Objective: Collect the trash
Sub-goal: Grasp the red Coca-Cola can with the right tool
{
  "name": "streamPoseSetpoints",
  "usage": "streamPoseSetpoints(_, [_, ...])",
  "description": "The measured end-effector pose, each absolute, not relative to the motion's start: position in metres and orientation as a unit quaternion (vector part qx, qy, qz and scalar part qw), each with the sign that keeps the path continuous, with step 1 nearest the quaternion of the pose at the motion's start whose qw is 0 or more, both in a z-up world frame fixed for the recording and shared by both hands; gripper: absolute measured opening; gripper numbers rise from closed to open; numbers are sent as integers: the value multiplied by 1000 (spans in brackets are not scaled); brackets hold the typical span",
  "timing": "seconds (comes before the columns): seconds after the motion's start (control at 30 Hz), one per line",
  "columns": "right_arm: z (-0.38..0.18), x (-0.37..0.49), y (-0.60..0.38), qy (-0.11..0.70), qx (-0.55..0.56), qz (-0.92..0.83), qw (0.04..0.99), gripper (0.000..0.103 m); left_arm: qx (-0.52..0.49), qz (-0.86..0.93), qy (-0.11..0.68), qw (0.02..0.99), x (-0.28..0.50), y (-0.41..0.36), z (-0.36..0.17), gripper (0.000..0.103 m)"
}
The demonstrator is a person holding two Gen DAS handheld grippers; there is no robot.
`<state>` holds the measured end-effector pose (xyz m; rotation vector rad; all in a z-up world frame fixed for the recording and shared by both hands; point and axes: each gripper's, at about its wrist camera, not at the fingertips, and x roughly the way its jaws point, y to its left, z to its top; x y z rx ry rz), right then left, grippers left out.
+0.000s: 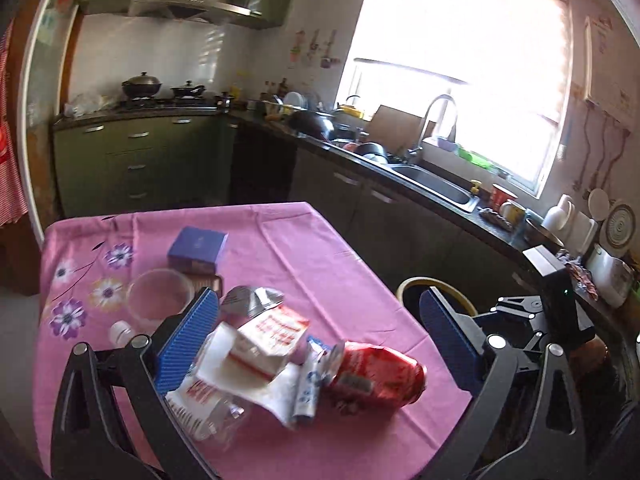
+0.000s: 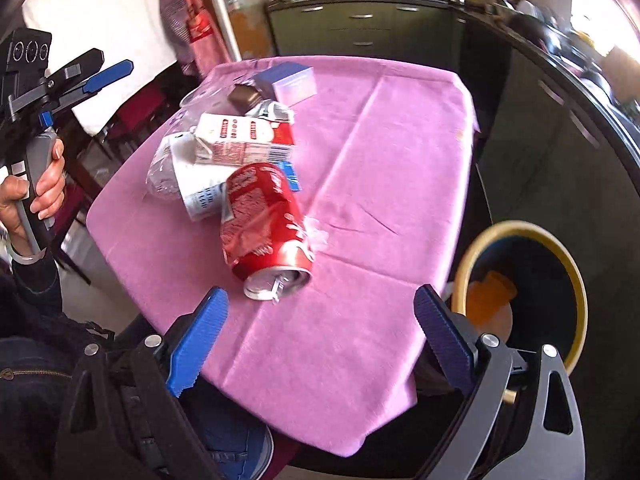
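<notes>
- My left gripper [image 1: 316,344] is spread wide and holds nothing; it hangs above the pile of trash on the pink tabletop [image 1: 320,248].
- Between its fingers I see the crushed red can [image 1: 376,372] lying on its side, nearer the right finger, and a white-and-red carton [image 1: 264,344] nearer the left finger.
- A crumpled clear bottle [image 1: 216,420] lies below the carton, close to the left finger.
- Beyond the left finger stand a clear plastic cup [image 1: 158,300] and, farther off, a blue box [image 1: 198,246].
- My right gripper [image 2: 320,336] is also wide and empty; the can [image 2: 266,224] lies just ahead of it, open end toward me.
- Just right of its right finger, beside the tabletop edge, I see the yellow-rimmed bin [image 2: 576,280] with something orange inside.
</notes>
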<state>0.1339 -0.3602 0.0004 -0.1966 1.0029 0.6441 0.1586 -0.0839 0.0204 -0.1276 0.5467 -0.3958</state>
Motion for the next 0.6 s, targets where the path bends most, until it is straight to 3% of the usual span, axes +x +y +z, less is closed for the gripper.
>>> streamPoseSetpoints(0.27, [-30,161,-255,500,-219,329,770,94,-78,-157,279,944,130,-35,-1,96])
streamPoseSetpoints(0.6, [-57,180,-230,540,-269,310,735,90,-89,-156,287,941,126,-28,-18,96])
